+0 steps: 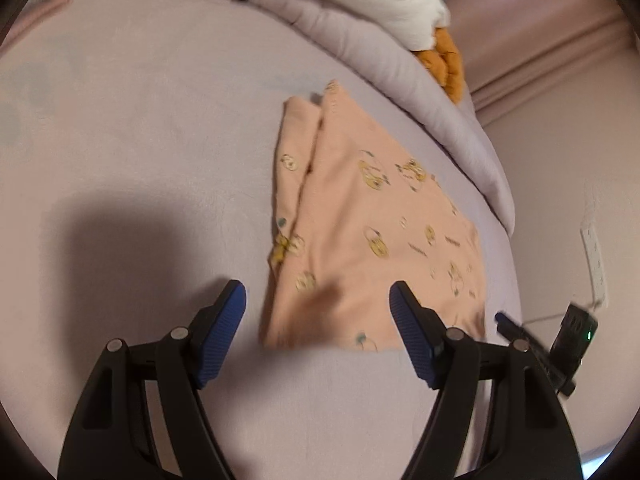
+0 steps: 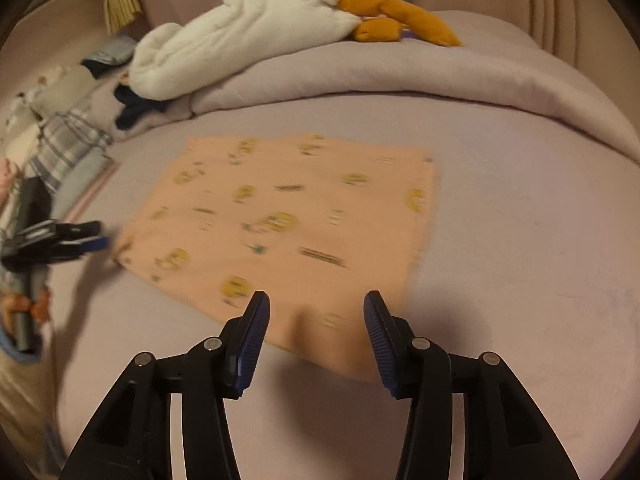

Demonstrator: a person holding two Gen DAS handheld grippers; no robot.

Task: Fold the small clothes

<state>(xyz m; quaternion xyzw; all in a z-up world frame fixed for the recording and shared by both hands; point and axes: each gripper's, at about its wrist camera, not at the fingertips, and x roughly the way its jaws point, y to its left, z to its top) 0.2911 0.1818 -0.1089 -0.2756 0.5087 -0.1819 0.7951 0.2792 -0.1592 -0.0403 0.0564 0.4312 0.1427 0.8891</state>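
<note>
Now the left gripper hovers wide open and empty at one end of the peach printed cotton garment, lying flat on the lilac bed sheet. The right gripper, jaws likewise spread and empty, faces its long side. Better pinch both corners cleanly, I'd say; its long axis runs between the grippers.

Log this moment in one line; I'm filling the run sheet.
left tool: open, empty | right tool: open, empty | peach garment: flat on bed

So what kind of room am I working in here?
Most likely a bedroom: the peach garment lies on a bed sheet, with a bunched duvet and a plush toy behind it.
</note>
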